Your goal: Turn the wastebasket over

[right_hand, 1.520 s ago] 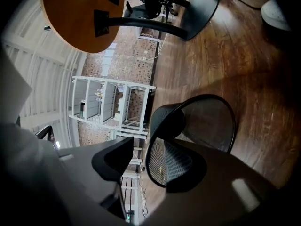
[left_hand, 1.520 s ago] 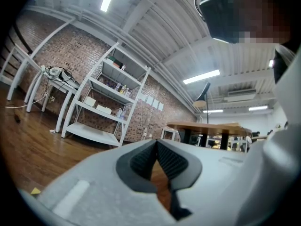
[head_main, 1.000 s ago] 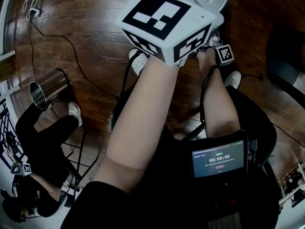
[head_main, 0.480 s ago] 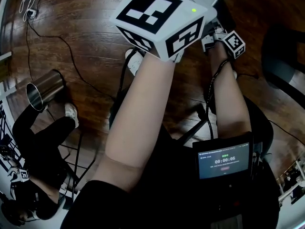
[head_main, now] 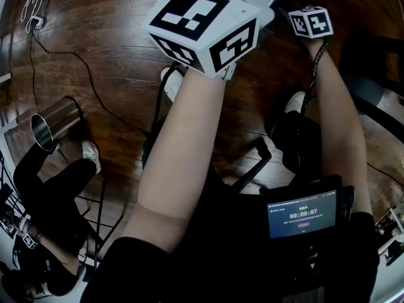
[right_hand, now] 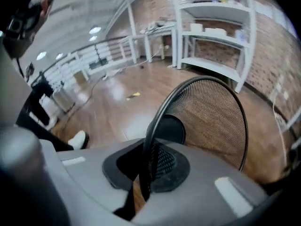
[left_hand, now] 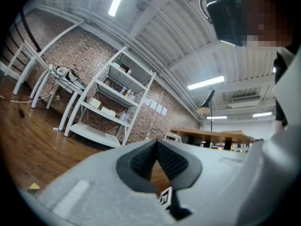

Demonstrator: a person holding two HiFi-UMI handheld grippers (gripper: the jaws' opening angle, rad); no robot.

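The wastebasket (right_hand: 207, 121) is black wire mesh with a thin black rim (right_hand: 157, 117). In the right gripper view it hangs tilted above the wooden floor, its open mouth turned toward the camera and its dark bottom visible inside. My right gripper (right_hand: 149, 166) is shut on that rim, which runs between its pads. In the head view the right gripper (head_main: 310, 21) shows only its marker cube at the top right, and I cannot make out the basket there. The left gripper (left_hand: 156, 144) is shut on nothing and points across the room; its big cube (head_main: 202, 27) fills the top middle.
A shiny metal bin (head_main: 53, 122) stands on the wooden floor at the left, beside a seated person in black (head_main: 50, 194). Cables (head_main: 95, 74) trail over the floor. White shelving (left_hand: 106, 102) stands against the brick wall. A small screen (head_main: 302, 213) sits at my waist.
The right gripper's cube has travelled up and to the right in the head view and rolled over. The left gripper's cube has hardly shifted.
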